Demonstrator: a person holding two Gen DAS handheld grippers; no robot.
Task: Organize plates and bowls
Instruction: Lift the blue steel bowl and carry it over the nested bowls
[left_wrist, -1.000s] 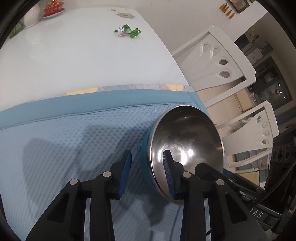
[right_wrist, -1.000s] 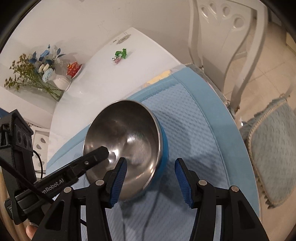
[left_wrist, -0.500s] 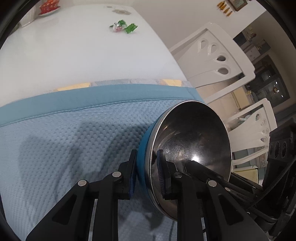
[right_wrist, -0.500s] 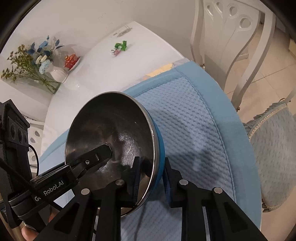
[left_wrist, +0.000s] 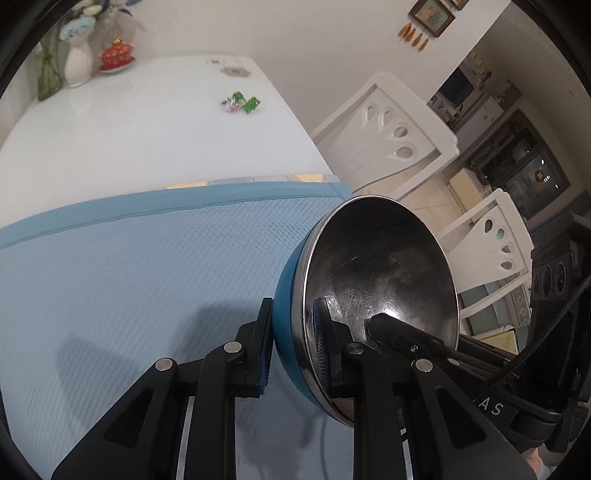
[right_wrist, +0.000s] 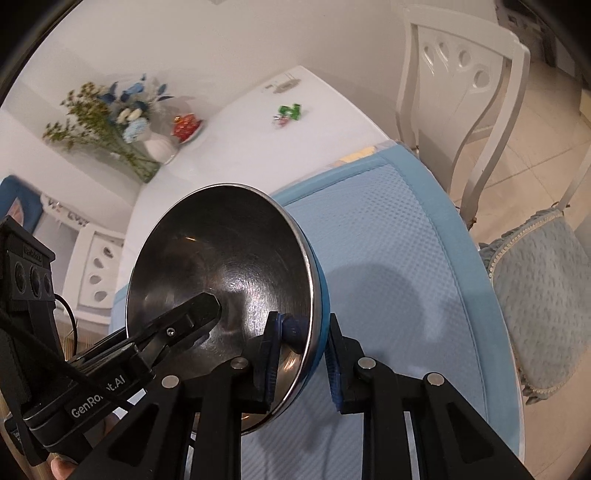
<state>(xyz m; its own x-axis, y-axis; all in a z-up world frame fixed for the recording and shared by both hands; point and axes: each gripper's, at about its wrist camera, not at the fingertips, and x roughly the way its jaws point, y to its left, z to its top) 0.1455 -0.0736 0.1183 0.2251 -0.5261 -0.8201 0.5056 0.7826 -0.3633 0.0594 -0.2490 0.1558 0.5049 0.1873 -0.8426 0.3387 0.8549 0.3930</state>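
Observation:
A steel bowl (left_wrist: 384, 280) with a blue outside is held in the air above the light blue mat (left_wrist: 129, 266). My left gripper (left_wrist: 291, 339) is shut on its near-left rim, one finger inside and one outside. My right gripper (right_wrist: 301, 350) is shut on the opposite rim of the same bowl (right_wrist: 221, 266), which tilts away from the mat (right_wrist: 399, 258). Each gripper's finger shows inside the bowl in the other's view.
The white table (left_wrist: 129, 129) carries green candy wrappers (left_wrist: 242, 103), a white vase of flowers (right_wrist: 155, 147) and a red dish (left_wrist: 116, 55) at the far end. White chairs (left_wrist: 391, 136) stand along the right side; one has a blue cushion (right_wrist: 543, 295).
Both grippers closed on the bowl's rim, then lifted it off the mat; it now hangs higher and its shadow lies on the mat.

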